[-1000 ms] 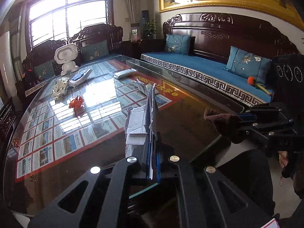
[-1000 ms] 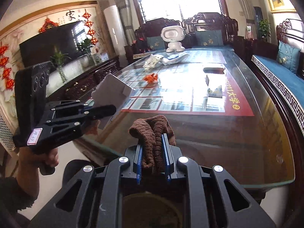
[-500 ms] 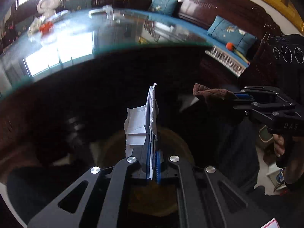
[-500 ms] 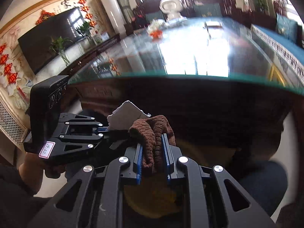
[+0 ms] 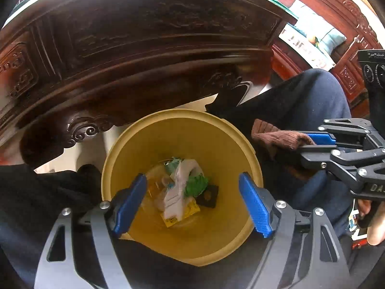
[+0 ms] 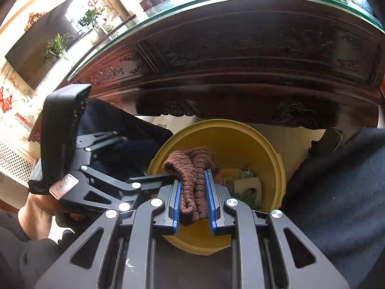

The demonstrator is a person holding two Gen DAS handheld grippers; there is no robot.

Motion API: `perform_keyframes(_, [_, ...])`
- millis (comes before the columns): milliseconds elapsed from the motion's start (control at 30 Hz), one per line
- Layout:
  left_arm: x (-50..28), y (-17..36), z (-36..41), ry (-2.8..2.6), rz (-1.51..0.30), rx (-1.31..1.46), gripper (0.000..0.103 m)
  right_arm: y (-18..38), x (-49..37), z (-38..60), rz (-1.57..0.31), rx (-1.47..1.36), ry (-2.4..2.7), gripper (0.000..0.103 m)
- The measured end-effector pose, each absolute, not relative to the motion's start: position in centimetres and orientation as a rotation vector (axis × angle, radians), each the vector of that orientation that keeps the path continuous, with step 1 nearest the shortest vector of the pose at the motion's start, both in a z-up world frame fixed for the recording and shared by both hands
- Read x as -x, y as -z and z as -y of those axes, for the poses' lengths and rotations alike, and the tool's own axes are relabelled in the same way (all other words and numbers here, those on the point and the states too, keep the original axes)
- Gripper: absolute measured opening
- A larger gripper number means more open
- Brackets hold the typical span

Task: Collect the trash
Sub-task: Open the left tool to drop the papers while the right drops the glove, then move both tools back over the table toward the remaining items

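So the yellow bin (image 5: 182,130) sits on the floor right under the carved edge of the wooden table (image 5: 144,38), tucked between the person's knees, which makes sense: it's close enough that both hands can just dip down off the tabletop and drop stuff straight in. The left gripper (image 5: 192,200) hangs directly over the mouth of the bin, pointing steeply down into it, and its blue pads (image 5: 255,207) have just been spreading apart, with nothing between them now. The white paper scrap (image 5: 178,187) lies at the bottom of the bin, on top of some green crumpled bits (image 5: 196,184), a yellow packet (image 5: 190,210) and a dark square thing (image 5: 208,196), so I'd say that piece is dealt with. The right gripper (image 6: 193,200) is angled down too, hovering at the near rim of the bin, and its pads are clamped tight on a bunched-up brown knitted cloth (image 6: 192,168), which sticks out past the fingertips and flops over a bit. From the left camera the cloth (image 5: 276,137) looks to be just outside the bin's right rim, above the person's leg (image 5: 312,96), not quite over the opening. My guess is the right hand needs to shift in over the middle before letting go, otherwise the cloth could land on the rim or the floor.
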State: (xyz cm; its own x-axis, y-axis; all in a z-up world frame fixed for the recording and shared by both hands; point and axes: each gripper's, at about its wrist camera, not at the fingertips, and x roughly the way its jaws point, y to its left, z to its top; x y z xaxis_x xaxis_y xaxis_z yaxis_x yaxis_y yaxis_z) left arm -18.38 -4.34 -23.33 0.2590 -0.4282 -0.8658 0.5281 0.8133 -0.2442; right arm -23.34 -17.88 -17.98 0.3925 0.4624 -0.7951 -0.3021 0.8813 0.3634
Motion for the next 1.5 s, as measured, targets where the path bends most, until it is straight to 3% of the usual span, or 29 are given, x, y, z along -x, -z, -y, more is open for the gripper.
perform_keyframes(400, [17.0, 24.1, 2.1, 0.595, -1.191, -0.105, 0.079, 19.0, 22.1, 17.6, -1.087, -0.146, -0.496, 0.019])
perform_keyframes(500, [17.2, 24.2, 2.3, 0.571, -1.196, -0.144, 0.080, 19.3, 22.0, 17.3, -1.103, -0.130, -0.501, 0.030])
perform_keyframes(533, [17.2, 24.1, 2.3, 0.562, -1.196, -0.158, 0.081, 19.3, 22.0, 17.0, -1.112, -0.116, -0.509, 0.044])
perform_keyframes(600, [17.3, 24.0, 2.3, 0.552, -1.196, -0.170, 0.081, 19.3, 22.1, 16.8, -1.103, -0.103, -0.520, 0.055])
perform_keyframes(1167, [17.3, 24.2, 2.4, 0.543, -1.205, -0.182, 0.083, 19.9, 22.1, 16.8, -1.116, -0.112, -0.533, 0.056])
perform_keyframes(1500, [17.5, 23.8, 2.4, 0.541, -1.186, -0.192, 0.083, 19.0, 22.5, 16.5, -1.078, -0.087, -0.532, 0.069])
